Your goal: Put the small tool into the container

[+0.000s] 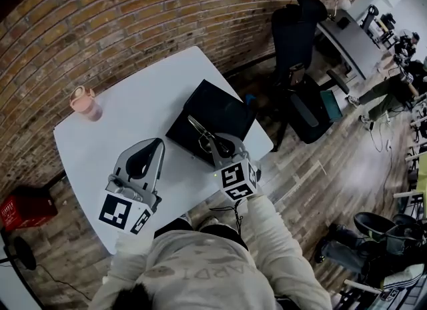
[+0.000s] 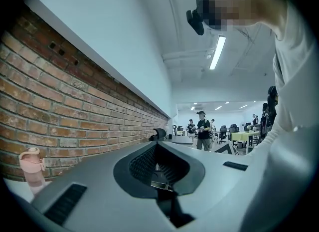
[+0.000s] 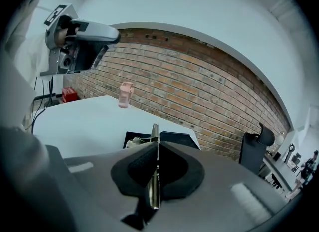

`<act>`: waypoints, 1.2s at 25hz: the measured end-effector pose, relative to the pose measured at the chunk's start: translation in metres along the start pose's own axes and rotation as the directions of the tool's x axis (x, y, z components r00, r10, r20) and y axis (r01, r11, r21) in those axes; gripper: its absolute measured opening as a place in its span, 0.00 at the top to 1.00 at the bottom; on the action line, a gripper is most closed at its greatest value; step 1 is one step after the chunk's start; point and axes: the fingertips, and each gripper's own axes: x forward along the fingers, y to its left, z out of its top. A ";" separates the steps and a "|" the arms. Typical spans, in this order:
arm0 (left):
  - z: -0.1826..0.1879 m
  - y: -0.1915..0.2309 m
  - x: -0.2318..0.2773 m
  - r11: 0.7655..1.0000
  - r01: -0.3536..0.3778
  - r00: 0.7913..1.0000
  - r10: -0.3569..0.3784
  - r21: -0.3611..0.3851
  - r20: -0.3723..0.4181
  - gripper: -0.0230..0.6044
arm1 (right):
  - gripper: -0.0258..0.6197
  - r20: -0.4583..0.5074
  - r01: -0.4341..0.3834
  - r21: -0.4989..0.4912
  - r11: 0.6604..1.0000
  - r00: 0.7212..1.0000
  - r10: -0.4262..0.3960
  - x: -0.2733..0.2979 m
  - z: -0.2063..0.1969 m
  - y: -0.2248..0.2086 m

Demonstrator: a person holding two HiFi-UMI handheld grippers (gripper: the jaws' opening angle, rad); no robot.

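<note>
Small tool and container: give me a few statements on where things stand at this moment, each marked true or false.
1. The right gripper is shut on a thin metal tool. True.
2. The tool lies inside the black container. False: it is clamped in the right gripper, not set down.
3. A pink bottle stands on the white table. True.
4. The left gripper holds the pink bottle. False: its jaws hold nothing, and the bottle stands apart from it.
</note>
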 end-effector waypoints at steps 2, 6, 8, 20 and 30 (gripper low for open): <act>-0.002 0.003 0.001 1.000 0.004 1.000 -0.004 -0.001 -0.005 0.96 | 0.94 -0.020 -0.004 -0.019 1.000 1.000 0.004 0.008 -0.004 0.002; -0.004 0.010 0.004 1.000 0.012 1.000 -0.012 -0.004 -0.012 0.96 | 0.94 -0.062 -0.014 -0.043 0.999 0.998 0.012 0.021 -0.015 0.005; -0.007 0.015 0.004 1.000 0.013 1.000 -0.013 -0.008 -0.016 0.96 | 0.94 -0.081 -0.016 -0.056 0.998 0.997 0.011 0.028 -0.020 0.006; -0.017 0.041 0.002 1.000 -0.003 0.999 0.002 -0.031 -0.034 0.96 | 0.94 -0.202 -0.033 -0.114 0.993 0.979 0.009 0.067 -0.048 0.010; -0.025 0.059 -0.005 0.999 -0.023 0.999 0.021 -0.045 -0.044 0.96 | 0.94 -0.294 -0.045 -0.176 0.983 0.956 -0.009 0.088 -0.066 0.015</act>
